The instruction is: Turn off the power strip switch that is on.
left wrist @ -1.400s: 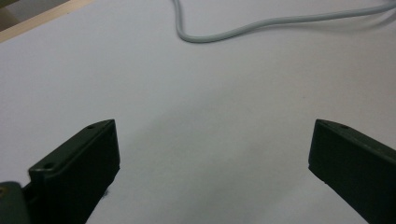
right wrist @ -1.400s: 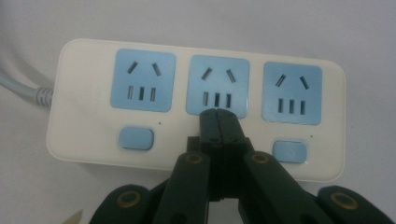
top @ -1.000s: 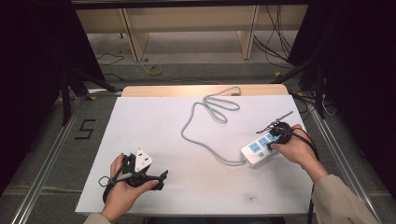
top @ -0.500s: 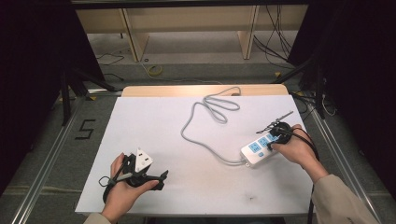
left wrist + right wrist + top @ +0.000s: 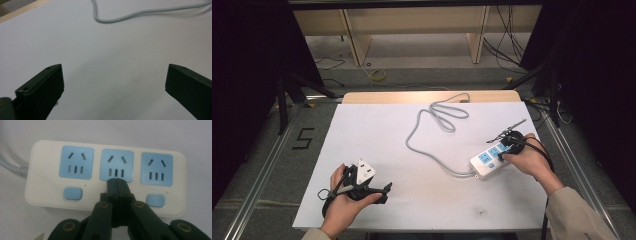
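On the left of the high view, the left gripper (image 5: pixel 379 192) rests on the white table (image 5: pixel 377 130) near its front edge, well apart from the power strip; in its own view the jaws stand wide with nothing but bare surface between them. Further right, the grey cord (image 5: pixel 432 127) loops across the middle of the table and runs into the white power strip (image 5: pixel 487 159), which lies flat near the right edge. The right gripper (image 5: pixel 117 182) has its jaws pinched fully together, the tips sitting over the middle switch button, hiding it, just below the middle blue socket (image 5: pixel 116 165). I judge the pressing of that switch is under way; the two visible side buttons (image 5: pixel 72 193) look untouched, and the left hand has no part yet
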Motion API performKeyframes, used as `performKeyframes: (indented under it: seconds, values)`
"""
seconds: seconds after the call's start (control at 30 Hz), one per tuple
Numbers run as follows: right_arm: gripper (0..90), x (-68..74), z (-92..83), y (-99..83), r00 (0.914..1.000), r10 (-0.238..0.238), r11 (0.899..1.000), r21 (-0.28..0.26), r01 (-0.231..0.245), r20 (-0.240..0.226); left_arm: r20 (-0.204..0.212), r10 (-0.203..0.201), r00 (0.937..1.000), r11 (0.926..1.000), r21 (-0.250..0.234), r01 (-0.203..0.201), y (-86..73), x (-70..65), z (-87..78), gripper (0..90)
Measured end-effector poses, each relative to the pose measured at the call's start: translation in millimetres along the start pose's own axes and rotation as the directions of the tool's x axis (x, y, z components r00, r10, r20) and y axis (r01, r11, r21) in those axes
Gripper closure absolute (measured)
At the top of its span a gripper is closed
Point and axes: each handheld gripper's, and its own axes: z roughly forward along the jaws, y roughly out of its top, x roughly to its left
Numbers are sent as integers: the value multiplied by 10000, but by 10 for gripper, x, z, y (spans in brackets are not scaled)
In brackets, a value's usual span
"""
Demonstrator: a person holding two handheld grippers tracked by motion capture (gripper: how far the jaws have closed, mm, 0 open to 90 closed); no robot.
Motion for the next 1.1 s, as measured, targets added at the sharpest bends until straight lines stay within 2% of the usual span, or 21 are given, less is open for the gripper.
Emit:
performKeyframes:
  seconds: [1.1]
  values:
    - [900, -11, -7, -7, 10000, 27, 10000, -81, -28, -58, 22, 44, 10000, 10000, -9, -44, 3, -6, 5, 15]
